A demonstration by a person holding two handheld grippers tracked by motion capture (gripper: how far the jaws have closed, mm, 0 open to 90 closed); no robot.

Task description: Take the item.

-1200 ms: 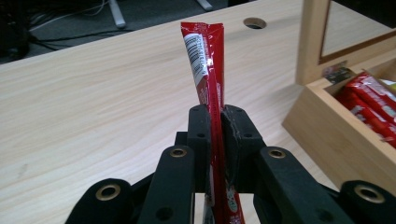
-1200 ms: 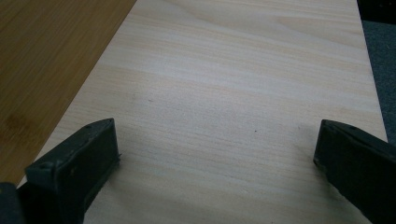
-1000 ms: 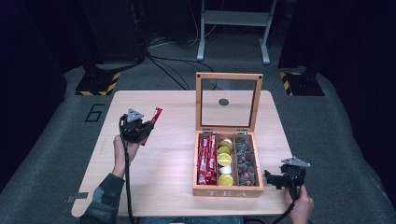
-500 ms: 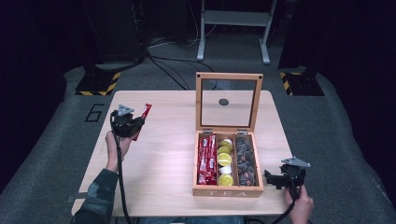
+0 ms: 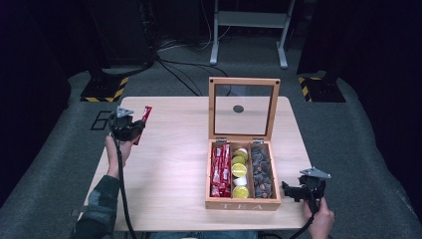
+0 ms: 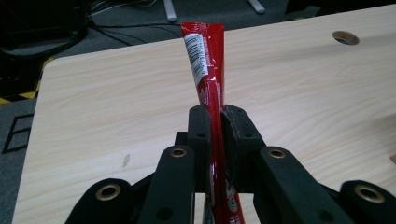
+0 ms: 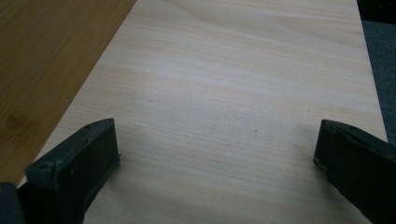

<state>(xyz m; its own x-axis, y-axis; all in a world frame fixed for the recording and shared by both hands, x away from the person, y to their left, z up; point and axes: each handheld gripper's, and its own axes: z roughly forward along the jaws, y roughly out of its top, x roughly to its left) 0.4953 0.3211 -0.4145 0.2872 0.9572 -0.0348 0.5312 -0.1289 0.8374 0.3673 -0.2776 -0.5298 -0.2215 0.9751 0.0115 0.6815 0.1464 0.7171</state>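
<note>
Red sachet [image 6: 208,74], a long thin stick pack, was seen clamped between the closed jaws of the left gripper [image 5: 130,127], held above the left part of the table [image 5: 169,164], well apart from the wooden tea box [image 5: 243,204]. In the left gripper view the pack was gripped low on its length, with the upper part and its barcode panel standing free beyond the black pads [image 6: 201,135]. It was judged to be light, and soft rather than stiff: a foil or plastic skin over loose contents, likely to bend or flop where unsupported and to slide a little under smooth pads. A hold across the flat faces near the middle was judged safest, since a grip at 1 end would let the rest droop, and hard squeezing could burst a seam. The box stood open, its glazed lid [image 5: 244,107] upright, with 3 compartments: more red sachets [image 5: 219,169] in the left one, yellow-lidded cups [image 5: 240,172] in the middle, dark pieces [image 5: 261,172] on the right. The right gripper [image 5: 293,191] was held just beside the box's right front corner, jaws wide apart and with nothing between them, only bare tabletop.
</note>
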